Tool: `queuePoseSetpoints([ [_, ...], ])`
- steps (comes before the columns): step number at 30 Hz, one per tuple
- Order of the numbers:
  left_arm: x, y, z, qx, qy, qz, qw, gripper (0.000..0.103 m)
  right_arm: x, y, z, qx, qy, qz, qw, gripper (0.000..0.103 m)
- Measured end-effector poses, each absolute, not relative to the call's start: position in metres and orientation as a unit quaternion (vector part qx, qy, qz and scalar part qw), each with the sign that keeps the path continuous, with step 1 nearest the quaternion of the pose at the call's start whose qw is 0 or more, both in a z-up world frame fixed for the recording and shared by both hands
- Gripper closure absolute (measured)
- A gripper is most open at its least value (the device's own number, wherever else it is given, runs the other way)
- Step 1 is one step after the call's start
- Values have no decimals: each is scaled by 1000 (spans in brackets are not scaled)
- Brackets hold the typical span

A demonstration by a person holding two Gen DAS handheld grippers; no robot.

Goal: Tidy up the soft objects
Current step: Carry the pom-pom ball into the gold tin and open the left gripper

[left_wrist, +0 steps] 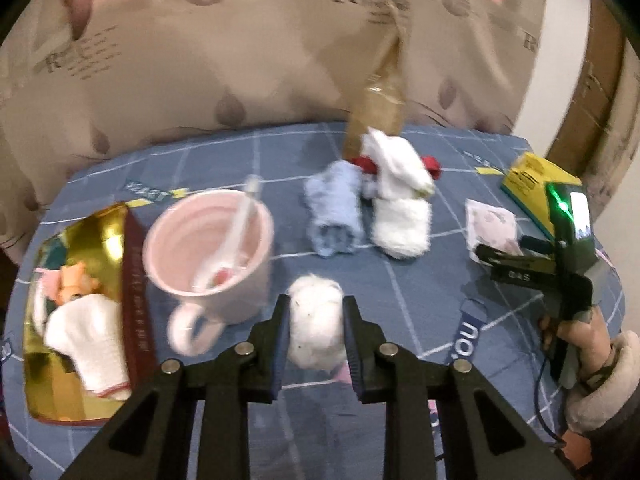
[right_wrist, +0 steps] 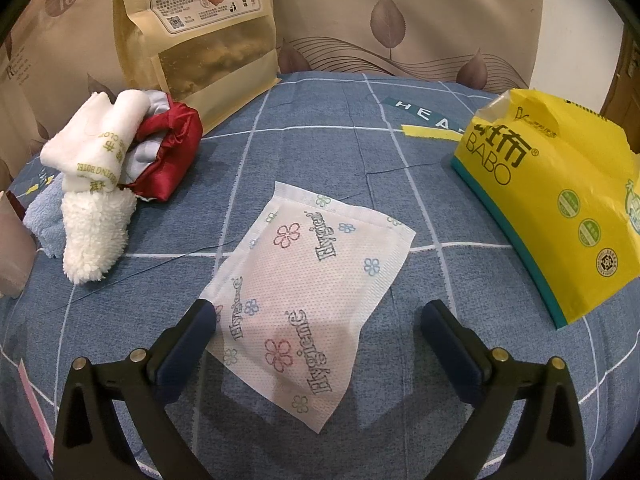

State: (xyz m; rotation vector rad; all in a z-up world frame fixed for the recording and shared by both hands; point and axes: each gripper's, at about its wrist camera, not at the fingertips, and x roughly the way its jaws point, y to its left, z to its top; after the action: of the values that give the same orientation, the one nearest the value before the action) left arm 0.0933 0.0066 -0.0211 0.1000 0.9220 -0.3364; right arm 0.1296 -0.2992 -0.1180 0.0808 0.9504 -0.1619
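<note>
Left wrist: left gripper [left_wrist: 316, 332] clamping fluffy white ball [left_wrist: 316, 320]

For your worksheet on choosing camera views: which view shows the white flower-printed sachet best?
The right wrist view: the flower-printed sachet lies flat and sharp in mid-frame, its print readable, between the open right gripper fingers. The left wrist view shows it only as a small, blurred patch far off, partly behind that gripper.

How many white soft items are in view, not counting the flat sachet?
4. A fluffy ball gripped in the left tongs; a sock in the gold box; a fleecy roll beside the blue towel; a printed cloth atop it. The pile may hide more.
</note>
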Motion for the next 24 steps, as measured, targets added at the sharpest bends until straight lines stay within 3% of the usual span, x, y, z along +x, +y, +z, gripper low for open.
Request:
queuePoseSetpoints([
  [11, 100, 87, -3, 23, 428, -77, 900, 78, 130, -299, -119, 39, 457, -77, 885, 1],
  [24, 102, 172, -20, -1, 450, 16, 893, 78, 130, -299, -118, 40, 457, -77, 885, 0],
])
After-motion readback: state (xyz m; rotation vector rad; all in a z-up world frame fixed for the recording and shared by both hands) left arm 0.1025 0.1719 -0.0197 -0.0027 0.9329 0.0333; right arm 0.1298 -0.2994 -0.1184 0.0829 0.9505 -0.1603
